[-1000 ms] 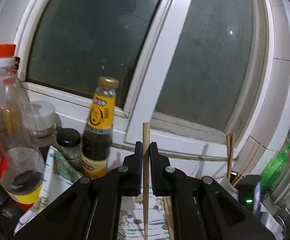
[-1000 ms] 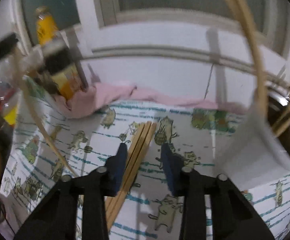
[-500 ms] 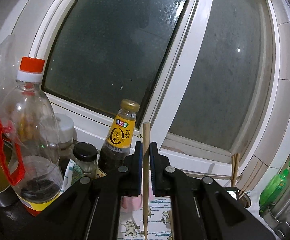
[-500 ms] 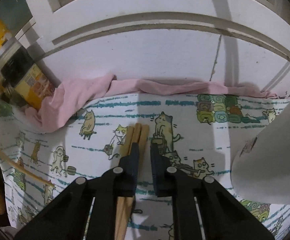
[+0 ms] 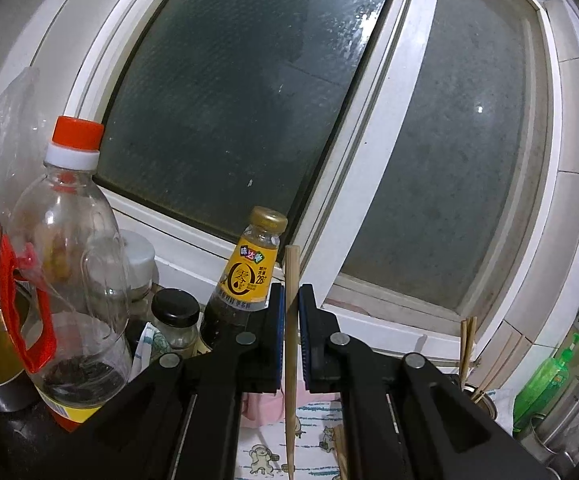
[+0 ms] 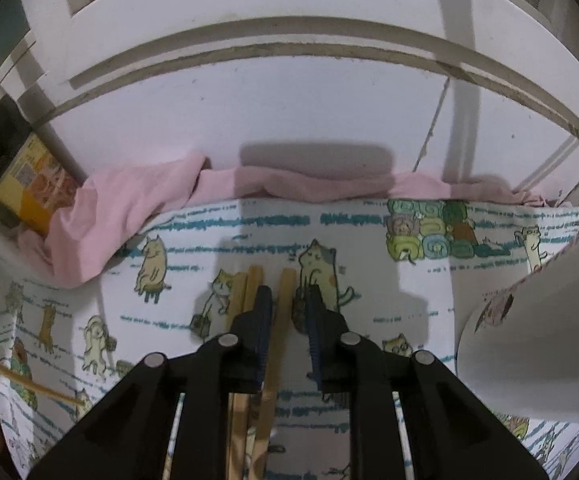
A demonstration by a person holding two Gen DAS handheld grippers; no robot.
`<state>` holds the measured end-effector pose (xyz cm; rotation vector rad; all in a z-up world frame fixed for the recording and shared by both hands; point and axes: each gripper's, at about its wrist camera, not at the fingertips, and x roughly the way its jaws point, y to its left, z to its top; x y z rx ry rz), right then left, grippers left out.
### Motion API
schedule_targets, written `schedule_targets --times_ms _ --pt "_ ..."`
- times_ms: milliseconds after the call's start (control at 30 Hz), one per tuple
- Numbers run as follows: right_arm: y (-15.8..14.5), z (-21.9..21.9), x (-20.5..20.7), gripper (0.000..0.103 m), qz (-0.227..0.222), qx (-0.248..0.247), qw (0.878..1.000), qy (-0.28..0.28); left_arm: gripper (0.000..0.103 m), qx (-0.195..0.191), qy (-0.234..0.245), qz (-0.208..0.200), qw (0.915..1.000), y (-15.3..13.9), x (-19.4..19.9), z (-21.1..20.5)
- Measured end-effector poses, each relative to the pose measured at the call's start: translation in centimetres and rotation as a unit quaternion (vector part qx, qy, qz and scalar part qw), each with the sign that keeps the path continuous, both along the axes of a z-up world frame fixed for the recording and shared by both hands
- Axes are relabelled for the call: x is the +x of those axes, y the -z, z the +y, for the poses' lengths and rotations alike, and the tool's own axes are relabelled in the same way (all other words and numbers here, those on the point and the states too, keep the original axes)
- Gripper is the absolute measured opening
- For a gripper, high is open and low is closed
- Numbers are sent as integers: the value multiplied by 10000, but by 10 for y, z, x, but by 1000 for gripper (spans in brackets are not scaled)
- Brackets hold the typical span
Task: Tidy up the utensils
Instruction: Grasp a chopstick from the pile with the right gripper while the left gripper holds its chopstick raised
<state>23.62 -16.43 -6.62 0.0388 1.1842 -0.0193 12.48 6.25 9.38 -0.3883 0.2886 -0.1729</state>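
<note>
A: Holding item one: left claw (image 5: 292,312) pinches an upright chopstick (image 5: 291,356) before the window (image 5: 249,100).

B: Item two: right claw (image 6: 287,308), having just narrowed, straddles a chopstick (image 6: 285,296) on the cat-print cloth (image 6: 369,280). Pickup step; next, squeeze and lift.

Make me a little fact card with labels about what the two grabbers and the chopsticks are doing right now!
left gripper: shut on one upright chopstick
right gripper: pointing down at the cat-print cloth, jaws have just been closing, a gap still shows
between right jaws: one chopstick on the cloth
beside them: two more chopsticks outside the left finger
behind: pink cloth against the window frame
</note>
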Motion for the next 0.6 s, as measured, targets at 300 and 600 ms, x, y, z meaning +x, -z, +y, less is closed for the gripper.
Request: schedule_targets --times_ms 300,600 --pt "-4 -7 -4 8 -130 610 9975 -334 6 41 -91 117 9999 5 6 2" --pt "-80 -3 -65 7 -1635 531 9810 -898 6 -51 -61 30 10000 2 0 5"
